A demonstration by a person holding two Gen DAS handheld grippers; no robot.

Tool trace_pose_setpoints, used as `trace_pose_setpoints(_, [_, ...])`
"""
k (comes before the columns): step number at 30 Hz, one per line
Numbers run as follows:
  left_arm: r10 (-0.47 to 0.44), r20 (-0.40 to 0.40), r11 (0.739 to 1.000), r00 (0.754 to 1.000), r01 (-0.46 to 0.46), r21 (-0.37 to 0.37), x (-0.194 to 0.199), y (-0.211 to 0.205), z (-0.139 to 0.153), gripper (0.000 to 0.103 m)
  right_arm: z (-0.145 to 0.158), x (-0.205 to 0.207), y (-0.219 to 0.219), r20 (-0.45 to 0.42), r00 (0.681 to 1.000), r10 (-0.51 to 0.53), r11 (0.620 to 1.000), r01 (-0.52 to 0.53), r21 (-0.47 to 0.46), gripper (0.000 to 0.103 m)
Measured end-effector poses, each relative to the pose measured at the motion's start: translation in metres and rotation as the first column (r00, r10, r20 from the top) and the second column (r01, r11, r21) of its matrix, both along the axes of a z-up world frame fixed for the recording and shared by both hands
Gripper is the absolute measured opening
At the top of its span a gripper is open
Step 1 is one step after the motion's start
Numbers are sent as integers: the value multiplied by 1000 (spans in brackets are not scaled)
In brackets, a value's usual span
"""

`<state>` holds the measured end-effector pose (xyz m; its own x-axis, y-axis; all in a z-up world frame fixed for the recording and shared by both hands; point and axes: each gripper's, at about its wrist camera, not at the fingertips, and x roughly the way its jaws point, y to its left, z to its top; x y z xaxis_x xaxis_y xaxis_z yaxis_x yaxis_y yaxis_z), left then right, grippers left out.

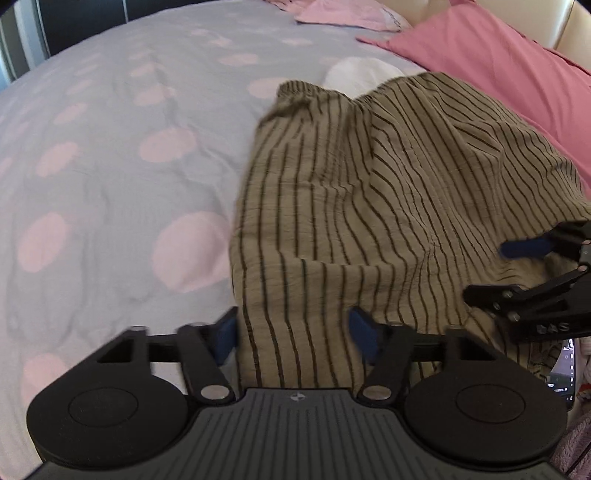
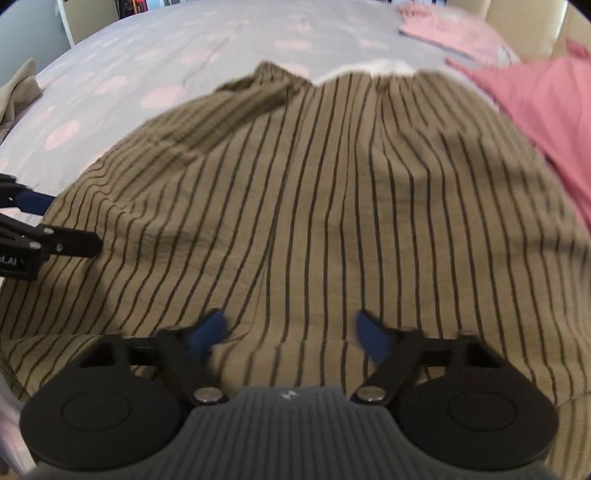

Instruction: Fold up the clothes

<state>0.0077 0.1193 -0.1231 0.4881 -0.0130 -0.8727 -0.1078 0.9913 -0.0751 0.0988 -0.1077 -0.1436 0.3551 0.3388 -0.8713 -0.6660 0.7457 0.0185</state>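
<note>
Olive-tan crinkled cotton, striped thinly in dark brown: a striped garment (image 1: pixel 369 206) spread on the bed, nearest hem right under both tools. Left gripper (image 1: pixel 295 338), blue pads apart, straddling the garment's near left edge, cloth between the pads but not visibly pinched. Right gripper (image 2: pixel 291 332), pads likewise apart, over the near middle of the cloth, nothing clamped. No telling from these blurred views whether either set of pads touches the fabric.

Probably light, soft and limp, judging by the wrinkles and the way the cloth drapes into shallow folds; no stiffness to hold a crease, likely to slump and drag rather than slide cleanly. Best taken at the near hem, one corner per tool, pinching both layers so that the top one does not peel away. Gathered waistband (image 2: pixel 273 75) at the far end, bunched and thicker, a firmer hold if needed.

Beyond the garment, a small white cloth (image 1: pixel 358 75) peeking out just past the waistband. Underneath, a lilac-grey bedsheet with pale pink dots (image 1: pixel 110 147), soft and slightly rumpled, so some give under any downward press. To the right, a rose-pink pillow (image 1: pixel 491 48); farther back, a pale pink folded item (image 2: pixel 454 31); at the far left edge, a beige cloth (image 2: pixel 18 92). Cream padded headboard (image 1: pixel 576 29) beyond.
</note>
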Motion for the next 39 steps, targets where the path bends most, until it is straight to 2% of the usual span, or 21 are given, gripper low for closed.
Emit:
trace_pose_setpoints(1, [0, -7, 1000, 1000, -1, -4, 1, -1, -2, 40, 0, 1, 1, -4, 1000, 1, 1000, -1, 2, 42])
trace_pose_setpoints(2, [-1, -12, 1000, 1000, 1, -11, 2, -1, -3, 31, 2, 2, 1, -5, 1000, 5, 1000, -5, 4, 31])
trace_pose_setpoints(3, [-2, -15, 1000, 1000, 2, -19, 2, 0, -3, 24, 4, 2, 3, 1, 1000, 7, 1000, -7, 4, 4])
trace_pose_setpoints(4, [0, -11, 1000, 1000, 0, -26, 1, 1, -1, 22, 7, 0, 5, 6, 1000, 10, 1000, -11, 9, 1])
trace_pose_setpoints(6, [8, 4, 999, 1000, -8, -39, 0, 3, 4, 11, 15, -2, 8, -5, 1000, 19, 999, -19, 48, 0])
trace_pose_setpoints(10, [22, 78, 1000, 997, -20, -17, -11, 9, 31, 5, 37, -17, 20, -2, 997, 71, 987, -70, 143, 0])
trace_pose_setpoints(13, [49, 160, 999, 986, -46, -17, -27, 19, 60, 2, 62, -34, 35, 16, 991, 132, 963, -132, 234, 0])
trace_pose_setpoints(16, [91, 257, 996, 962, -92, -8, -51, 35, 96, 0, 91, -58, 58, 64, 975, 213, 925, -223, 307, 0])
trace_pose_setpoints(20, [148, 368, 988, 918, -156, -9, -88, 59, 141, 0, 126, -86, 84, 118, 946, 301, 860, -322, 396, 0])
trace_pose_setpoints(23, [176, 397, 982, 901, -190, -4, -114, 70, 163, 0, 148, -104, 104, 131, 926, 353, 808, -373, 456, 0])
trace_pose_setpoints(27, [194, 388, 976, 901, -216, 14, -133, 74, 173, 0, 165, -129, 123, 125, 895, 428, 755, -430, 496, 0])
trace_pose_setpoints(29, [193, 377, 976, 906, -216, 20, -137, 74, 173, 0, 165, -140, 129, 136, 886, 444, 757, -452, 472, 2])
trace_pose_setpoints(32, [189, 350, 977, 917, -213, 31, -139, 75, 166, 3, 157, -139, 128, 141, 889, 436, 779, -451, 436, 8])
trace_pose_setpoints(34, [189, 321, 977, 928, -211, 38, -140, 75, 158, 13, 152, -134, 122, 137, 902, 411, 803, -429, 413, 37])
trace_pose_setpoints(35, [188, 307, 977, 933, -211, 41, -140, 74, 153, 21, 148, -130, 117, 136, 910, 391, 819, -411, 401, 41])
trace_pose_setpoints(39, [167, 257, 981, 952, -186, 48, -131, 67, 132, 43, 127, -104, 98, 130, 951, 281, 897, -308, 316, 43])
